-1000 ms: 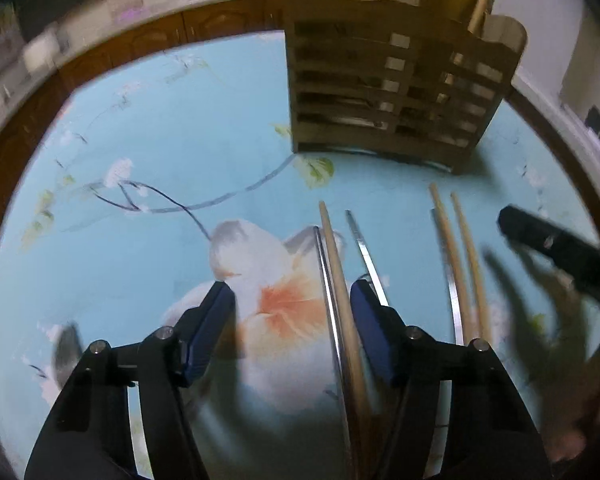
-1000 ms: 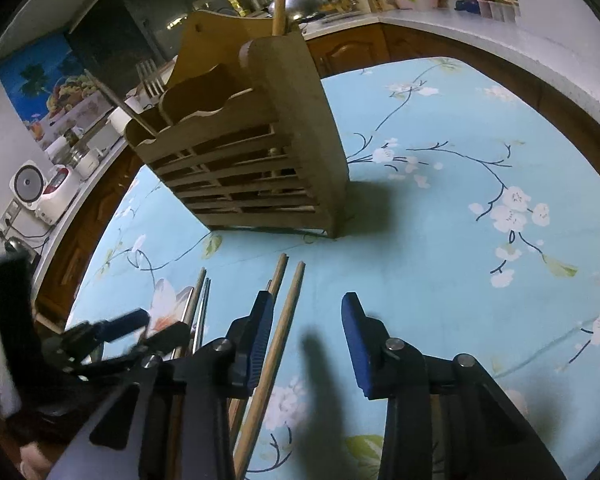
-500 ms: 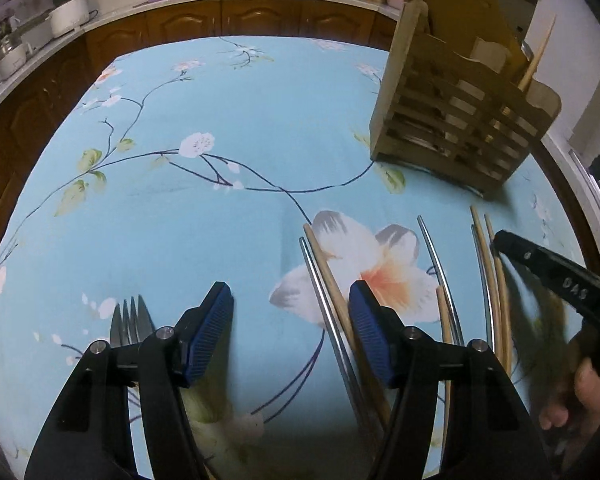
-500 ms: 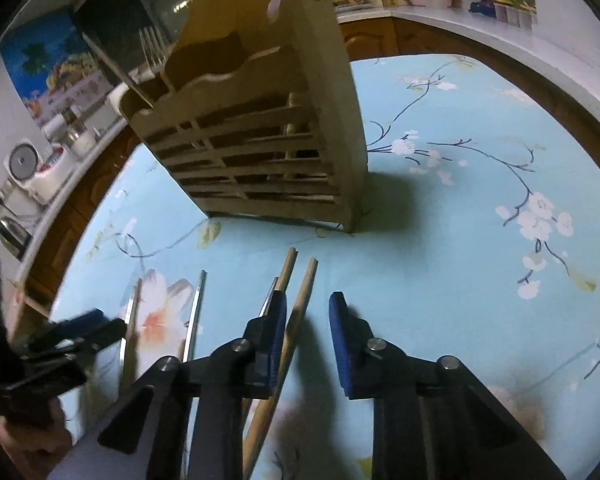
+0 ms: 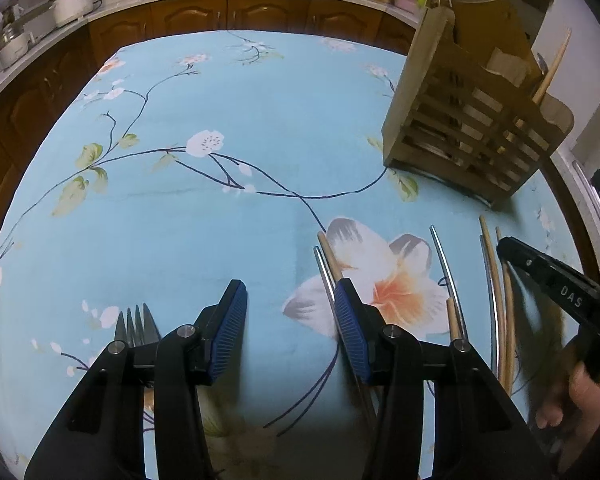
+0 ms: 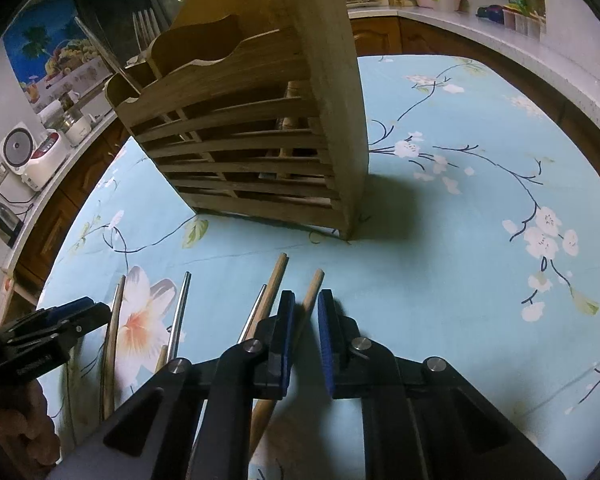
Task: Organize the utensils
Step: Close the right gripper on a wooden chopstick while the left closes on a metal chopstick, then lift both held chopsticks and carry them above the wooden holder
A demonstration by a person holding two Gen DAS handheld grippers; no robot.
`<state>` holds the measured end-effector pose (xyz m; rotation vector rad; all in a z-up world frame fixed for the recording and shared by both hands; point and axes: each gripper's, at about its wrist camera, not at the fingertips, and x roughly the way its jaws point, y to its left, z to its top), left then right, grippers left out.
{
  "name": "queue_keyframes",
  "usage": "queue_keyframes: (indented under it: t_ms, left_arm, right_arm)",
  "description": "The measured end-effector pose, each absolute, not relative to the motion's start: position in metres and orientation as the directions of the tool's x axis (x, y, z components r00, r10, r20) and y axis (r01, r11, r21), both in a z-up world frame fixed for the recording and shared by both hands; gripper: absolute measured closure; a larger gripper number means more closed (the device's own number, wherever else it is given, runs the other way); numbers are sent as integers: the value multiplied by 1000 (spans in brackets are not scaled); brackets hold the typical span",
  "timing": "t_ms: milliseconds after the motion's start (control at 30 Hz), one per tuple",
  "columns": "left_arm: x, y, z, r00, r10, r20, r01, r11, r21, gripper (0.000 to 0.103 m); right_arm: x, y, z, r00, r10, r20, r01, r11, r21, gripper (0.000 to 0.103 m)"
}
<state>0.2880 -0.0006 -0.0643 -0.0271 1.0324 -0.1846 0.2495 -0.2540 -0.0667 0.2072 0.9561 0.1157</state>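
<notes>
A slatted wooden utensil holder (image 6: pixel 260 148) stands on the blue flowered tablecloth, also in the left wrist view (image 5: pixel 472 136). Wooden and metal chopsticks lie in front of it. My right gripper (image 6: pixel 303 320) has its jaws nearly shut around one wooden chopstick (image 6: pixel 313 286), which lies between the blue pads. A second wooden chopstick (image 6: pixel 274 284) lies just left of it. My left gripper (image 5: pixel 288 316) is open and empty above the cloth, with a wooden chopstick (image 5: pixel 328 256) at its right pad and a fork (image 5: pixel 136 324) at its left.
Metal chopsticks (image 5: pixel 444 256) and another wooden pair (image 5: pixel 496 280) lie right of my left gripper. A fork (image 6: pixel 146 30) stands in the holder. Kitchen counters with appliances (image 6: pixel 32 152) ring the round table (image 5: pixel 180 208).
My right gripper has narrowed its jaws around the rightmost wooden chopstick and moved closer to the holder. My left gripper has drawn back and to the left, bringing the fork into view.
</notes>
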Motion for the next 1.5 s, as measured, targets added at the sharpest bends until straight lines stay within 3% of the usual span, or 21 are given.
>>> queue_keyframes:
  t_ms: [267,367,467,567,767,1000,1133,1167,1267,1500]
  left_arm:
    - [292,-26,-69,517,-78,-852,192,981,27,58]
    - [294,-28,-68,512,-90,-854,202,979,18,68]
    - [291,-37,-68,519,-102,-849,239,971,30,94]
    - [287,-41,-68,533,-94,-841,241,969,44,96]
    - [281,-12,-56,529,-208,-823,198,973,-119,103]
    - [251,-3,-20,583,-279,-763,222,958,-180,103]
    - [253,-5,-24,536,-286,-794,239,954,-183,102]
    - [252,-8,-27,521,-279,-807,240,955,-175,102]
    - [255,-16,-41,503,-215,-837,235,966,-107,84]
    - [268,-35,-66,492,-115,-863,260,965,20,82]
  right_arm:
    - [256,-252,-67,571,181,-801,-12,977,212,93]
    - [260,-246,-67,574,165,-802,-19,982,188,92]
    - [263,-239,-68,579,140,-803,-31,988,149,92]
    - [262,-233,-68,587,115,-802,-50,993,106,92]
    - [253,-249,-62,582,206,-786,-41,974,225,98]
    - [226,-259,-23,636,288,-716,-73,946,316,98]
    - [219,-259,-6,660,280,-698,-87,950,299,98]
    - [218,-258,-5,662,272,-698,-86,953,290,98]
    - [213,-257,-6,661,267,-701,-79,954,289,98]
    - [202,-257,-11,656,272,-705,-75,952,297,98]
